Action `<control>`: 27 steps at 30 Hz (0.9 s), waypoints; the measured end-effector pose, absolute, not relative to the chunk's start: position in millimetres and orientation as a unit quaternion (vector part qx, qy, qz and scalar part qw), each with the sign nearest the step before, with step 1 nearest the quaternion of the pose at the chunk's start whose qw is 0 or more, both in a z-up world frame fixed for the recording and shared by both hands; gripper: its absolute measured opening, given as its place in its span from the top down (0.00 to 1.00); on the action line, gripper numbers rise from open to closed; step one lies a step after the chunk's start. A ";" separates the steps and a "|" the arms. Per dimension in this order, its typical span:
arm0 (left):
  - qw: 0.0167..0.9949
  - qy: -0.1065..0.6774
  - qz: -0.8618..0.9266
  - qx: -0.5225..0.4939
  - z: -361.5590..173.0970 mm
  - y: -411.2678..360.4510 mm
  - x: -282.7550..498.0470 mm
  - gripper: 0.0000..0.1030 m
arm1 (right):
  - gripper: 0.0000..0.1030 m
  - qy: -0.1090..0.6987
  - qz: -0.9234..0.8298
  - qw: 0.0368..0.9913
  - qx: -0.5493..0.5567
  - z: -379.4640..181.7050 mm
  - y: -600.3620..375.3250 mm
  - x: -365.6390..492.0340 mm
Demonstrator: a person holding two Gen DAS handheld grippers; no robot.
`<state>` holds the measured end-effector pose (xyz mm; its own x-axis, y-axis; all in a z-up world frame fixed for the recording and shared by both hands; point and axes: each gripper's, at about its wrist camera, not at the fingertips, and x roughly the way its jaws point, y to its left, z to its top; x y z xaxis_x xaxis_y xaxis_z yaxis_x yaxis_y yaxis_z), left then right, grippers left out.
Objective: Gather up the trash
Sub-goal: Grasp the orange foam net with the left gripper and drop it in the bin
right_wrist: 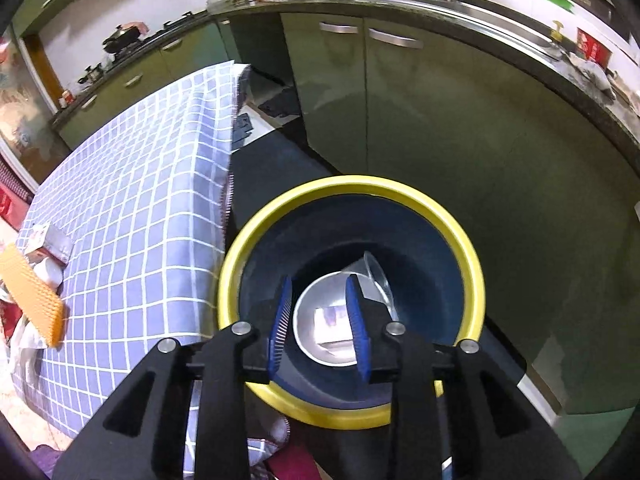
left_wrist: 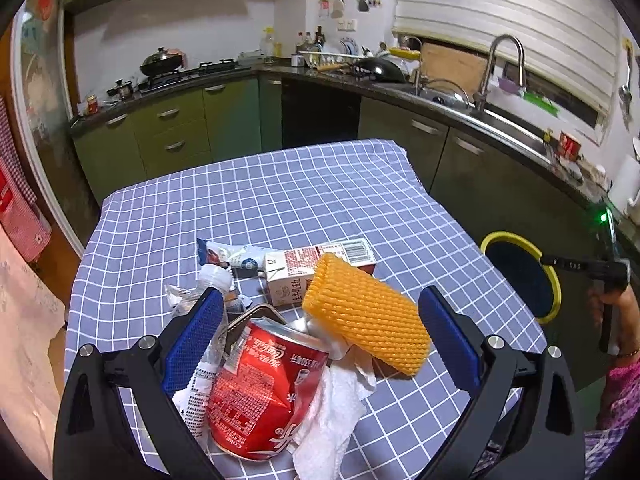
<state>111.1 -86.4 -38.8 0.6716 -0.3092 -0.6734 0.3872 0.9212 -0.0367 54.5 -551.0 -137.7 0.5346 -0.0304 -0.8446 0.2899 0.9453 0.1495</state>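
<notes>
A heap of trash lies on the checked tablecloth (left_wrist: 280, 184): a dented red cola can (left_wrist: 260, 392), white tissue (left_wrist: 336, 412), an orange foam net sleeve (left_wrist: 364, 312), a milk carton (left_wrist: 292, 276), a crumpled clear bottle (left_wrist: 208, 288) and a wrapper (left_wrist: 228, 254). My left gripper (left_wrist: 320, 294) hovers wide open over the can, touching nothing. My right gripper (right_wrist: 319, 280) points down into the yellow-rimmed bin (right_wrist: 352, 182), its jaws a little apart. A clear plastic cup (right_wrist: 320, 320) lies on the bin's floor below the fingers, free of the pads.
The bin (left_wrist: 504, 236) stands on the floor off the table's right edge, close to green cabinets (right_wrist: 440, 128). A person's hand (left_wrist: 624, 312) holds the right gripper above it. Counter, sink and stove run along the far walls.
</notes>
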 end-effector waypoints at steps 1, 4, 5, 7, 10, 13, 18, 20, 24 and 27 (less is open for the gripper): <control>0.909 0.362 -0.196 0.059 -41.0 -90.4 113.9 0.06 | 0.73 0.473 -0.088 0.866 0.137 -136.9 -548.3 54.7; 0.899 0.379 -0.209 0.068 -50.3 -100.9 124.9 0.06 | 0.72 0.472 -0.079 0.867 0.137 -136.9 -543.2 54.5; 0.896 0.384 -0.212 0.072 -53.7 -104.8 129.1 0.06 | 0.72 0.472 -0.077 0.867 0.137 -137.3 -542.1 54.5; 0.889 0.394 -0.218 0.079 -60.9 -112.1 138.8 0.06 | 0.71 0.473 -0.073 0.867 0.138 -138.3 -539.9 54.8; 0.881 0.410 -0.221 0.083 -71.1 -119.9 152.2 0.06 | 0.71 0.475 -0.069 0.866 0.139 -139.9 -538.5 55.4; 0.878 0.416 -0.219 0.089 -77.5 -124.7 161.2 0.06 | 0.70 0.477 -0.066 0.865 0.141 -142.2 -539.0 55.0; 0.874 0.422 -0.221 0.090 -82.1 -128.5 168.0 0.24 | 0.70 0.480 -0.062 0.863 0.143 -145.7 -538.6 58.3; 0.871 0.426 -0.225 0.094 -82.9 -131.0 169.8 0.30 | 0.70 0.481 -0.059 0.863 0.144 -146.8 -537.8 59.5; 0.868 0.431 -0.227 0.102 -84.8 -135.5 169.5 0.40 | 0.70 0.480 -0.054 0.863 0.146 -148.7 -537.8 62.5; 0.867 0.432 -0.226 0.105 -84.6 -136.7 168.2 0.56 | 0.70 0.479 -0.052 0.864 0.145 -148.1 -537.6 62.5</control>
<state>168.2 -136.7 -84.6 0.5252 -0.3013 -0.7958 0.4820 0.8761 -0.0136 62.5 -537.6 -148.1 0.5362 0.0497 -0.8426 0.2287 0.9524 0.2016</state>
